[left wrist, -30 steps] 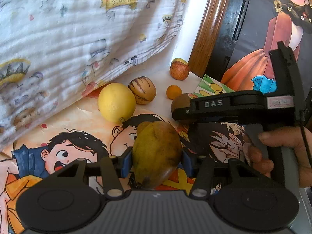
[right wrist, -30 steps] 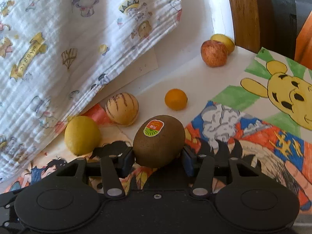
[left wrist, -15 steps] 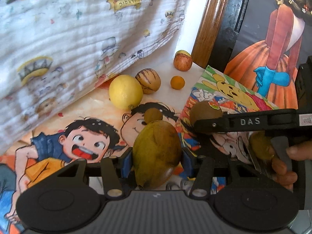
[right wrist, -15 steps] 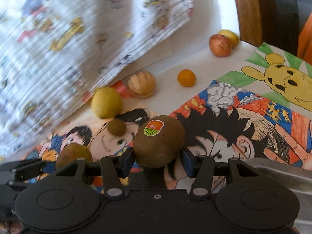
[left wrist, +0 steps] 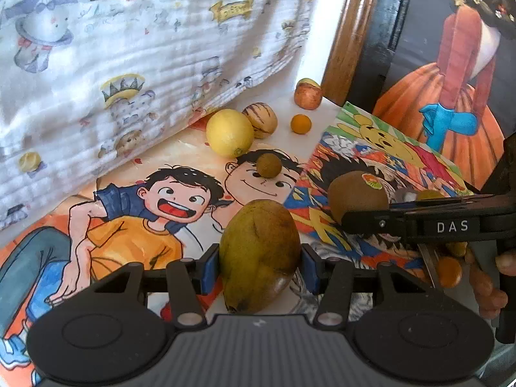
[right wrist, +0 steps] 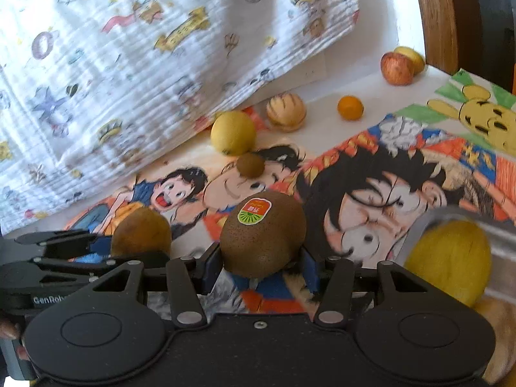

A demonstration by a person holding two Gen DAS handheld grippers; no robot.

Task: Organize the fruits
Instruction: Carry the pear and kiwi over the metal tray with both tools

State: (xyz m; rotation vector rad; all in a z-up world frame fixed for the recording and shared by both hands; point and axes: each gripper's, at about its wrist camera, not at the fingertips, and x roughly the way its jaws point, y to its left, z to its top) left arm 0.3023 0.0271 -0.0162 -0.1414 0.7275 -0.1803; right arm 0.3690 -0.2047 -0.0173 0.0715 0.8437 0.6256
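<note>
Gripping mango point(left wrist: 259, 251) – left claw point(left wrist: 259, 266); right claw point(right wrist: 262, 266) – kiwi point(right wrist: 262, 237).

A: What covers the tabletop point(left wrist: 319, 113)?

B: Cartoon posters. One poster of two laughing boys point(left wrist: 154, 213) lies flat; touching its right edge lies a spiky-haired fighter poster point(right wrist: 403, 187), with a yellow bear drawing point(right wrist: 477, 113) behind that.

A: And behind the boys poster?

B: A white printed cloth point(left wrist: 129, 48) hangs. Right of the cloth stand a wooden frame point(left wrist: 351, 32) and a picture of a woman in an orange dress point(left wrist: 451, 74).
</note>
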